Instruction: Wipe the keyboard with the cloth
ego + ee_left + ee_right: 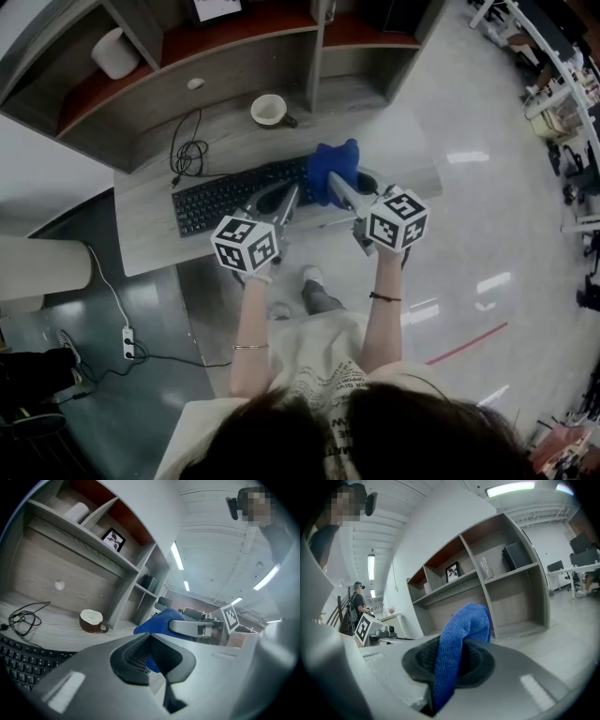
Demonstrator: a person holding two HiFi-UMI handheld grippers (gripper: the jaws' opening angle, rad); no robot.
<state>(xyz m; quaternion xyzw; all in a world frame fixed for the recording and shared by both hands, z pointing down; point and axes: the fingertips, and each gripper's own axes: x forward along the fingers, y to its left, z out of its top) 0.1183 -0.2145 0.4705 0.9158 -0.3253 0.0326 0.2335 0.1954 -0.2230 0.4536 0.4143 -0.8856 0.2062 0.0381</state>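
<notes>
A black keyboard (225, 199) lies on the grey desk (150, 239), and its keys also show at the lower left of the left gripper view (18, 665). My right gripper (336, 183) is shut on a blue cloth (333, 164), held over the keyboard's right end. In the right gripper view the cloth (461, 625) stands up out of the closed jaws (449, 653). My left gripper (286, 197) hovers over the keyboard just left of the cloth. Its jaws (149, 639) are shut with nothing in them, and the cloth (157, 620) shows behind them.
A brown cup (269, 110) stands at the back of the desk, right of a coiled black cable (187, 155). Shelf compartments (234, 56) rise behind the desk, and one holds a white roll (115, 53). A power strip (128, 342) lies on the floor at the left.
</notes>
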